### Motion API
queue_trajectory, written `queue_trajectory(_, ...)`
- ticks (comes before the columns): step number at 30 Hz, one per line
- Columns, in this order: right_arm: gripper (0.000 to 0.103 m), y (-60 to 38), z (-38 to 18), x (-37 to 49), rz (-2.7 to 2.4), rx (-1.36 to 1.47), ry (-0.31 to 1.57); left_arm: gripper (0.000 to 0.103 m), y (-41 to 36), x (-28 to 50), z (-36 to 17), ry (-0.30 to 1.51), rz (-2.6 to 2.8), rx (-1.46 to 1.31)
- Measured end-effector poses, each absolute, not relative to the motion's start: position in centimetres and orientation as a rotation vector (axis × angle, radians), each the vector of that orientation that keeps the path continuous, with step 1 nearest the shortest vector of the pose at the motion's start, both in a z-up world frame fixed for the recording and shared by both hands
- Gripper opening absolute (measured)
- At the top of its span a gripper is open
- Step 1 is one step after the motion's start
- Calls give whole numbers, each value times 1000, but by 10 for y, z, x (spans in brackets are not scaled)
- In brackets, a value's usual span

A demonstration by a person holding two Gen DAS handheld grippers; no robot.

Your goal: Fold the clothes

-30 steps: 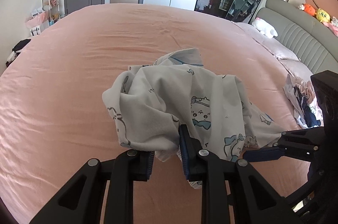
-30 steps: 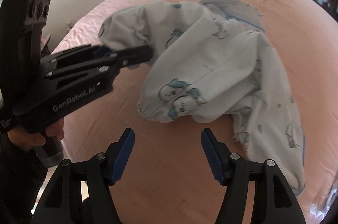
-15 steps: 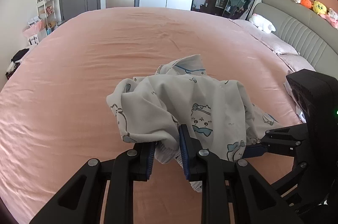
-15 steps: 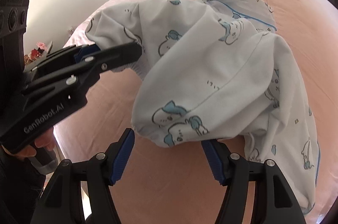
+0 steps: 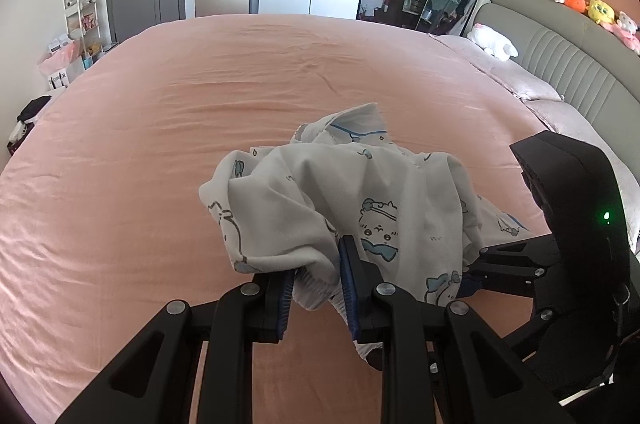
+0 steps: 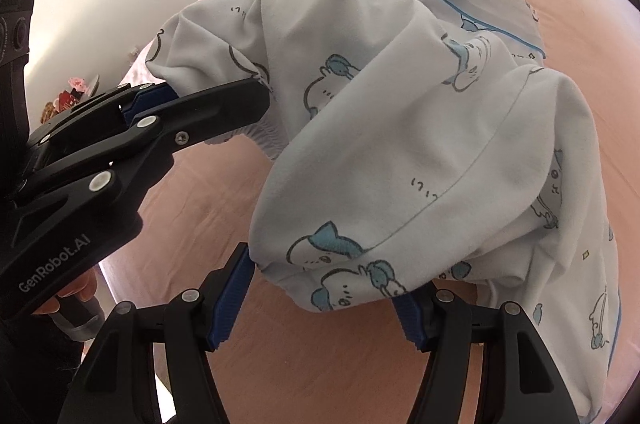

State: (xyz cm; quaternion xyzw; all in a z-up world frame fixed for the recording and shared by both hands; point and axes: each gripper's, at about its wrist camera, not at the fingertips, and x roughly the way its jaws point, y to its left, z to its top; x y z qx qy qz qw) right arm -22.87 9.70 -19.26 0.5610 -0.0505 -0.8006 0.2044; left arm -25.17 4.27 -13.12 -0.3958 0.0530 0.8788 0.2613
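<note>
Between the left gripper's clamped pads, garment hem (right gripper wide, fabric between, unpinched)

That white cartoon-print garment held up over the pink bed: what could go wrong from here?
1. The left gripper pinches only a small bunch of the garment at its ribbed edge; a tug could pull it free.
2. The right gripper stands open around a thick rounded fold, so closing may catch several layers, not one edge.
3. The garment is still crumpled, so folding now would likely trap creases.
</note>
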Motion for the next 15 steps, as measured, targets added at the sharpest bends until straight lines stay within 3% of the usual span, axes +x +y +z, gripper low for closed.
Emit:
queue_trajectory(4, 61, 97, -194, -228, -2247, 1557, -148, 19, 42, -250, -129, 151, 2382, -1070)
queue_trajectory(6, 44, 96, -194, -227, -2269, 1553, -133, 19, 42, -248, -127, 149, 2385, -1069)
queue_trajectory(12, 22, 103, -195, -227, -2302, 1536, -168, 19, 39, -246, -124, 161, 2396, -1075)
queue_trajectory(15, 16, 108, -191, -225, -2344, 1522, -180, 19, 38, -245, -123, 162, 2397, -1078)
